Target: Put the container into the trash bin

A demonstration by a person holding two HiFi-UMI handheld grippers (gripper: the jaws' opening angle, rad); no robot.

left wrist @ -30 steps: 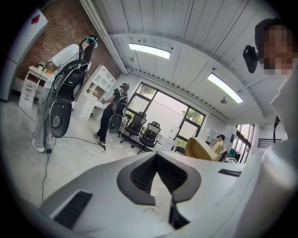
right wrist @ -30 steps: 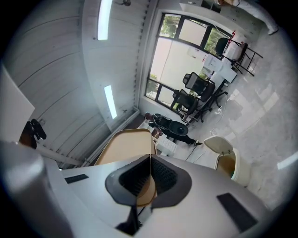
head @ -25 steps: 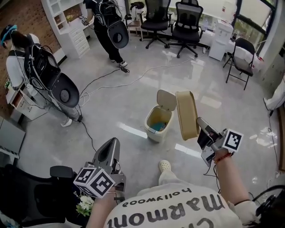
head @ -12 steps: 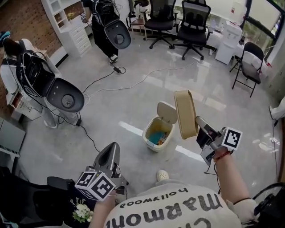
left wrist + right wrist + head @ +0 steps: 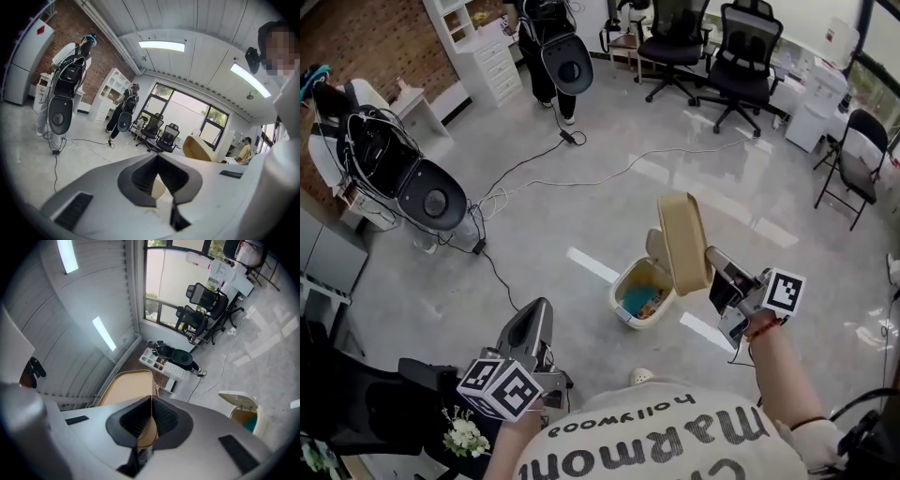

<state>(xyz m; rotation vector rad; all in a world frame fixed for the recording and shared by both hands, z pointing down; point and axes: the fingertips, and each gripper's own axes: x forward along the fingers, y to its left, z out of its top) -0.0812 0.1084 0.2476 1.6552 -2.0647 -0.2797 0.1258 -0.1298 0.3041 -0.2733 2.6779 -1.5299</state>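
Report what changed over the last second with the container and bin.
The tan rectangular container, clamped in the right gripper, has drifted left until it overlaps the open lid of the cream trash bin. Unchanged: the grip, the bin open, the left gripper low and shut.

Container (image 5: 125, 385): near end hidden between right gripper (image 5: 151, 404) jaws.
Bin (image 5: 628, 312): contents too small to identify; lid partly behind container.
Person (image 5: 540, 80), 12 o'clock: head cut by frame edge.
Second person (image 5: 328, 141), 9 o'clock: largely behind black rig (image 5: 403, 173).

trash bin (image 5: 622, 287) mouth open, lid (image 5: 654, 248) tipped back; floor (image 5: 572, 319) round it free; cable (image 5: 581, 178) well apart.
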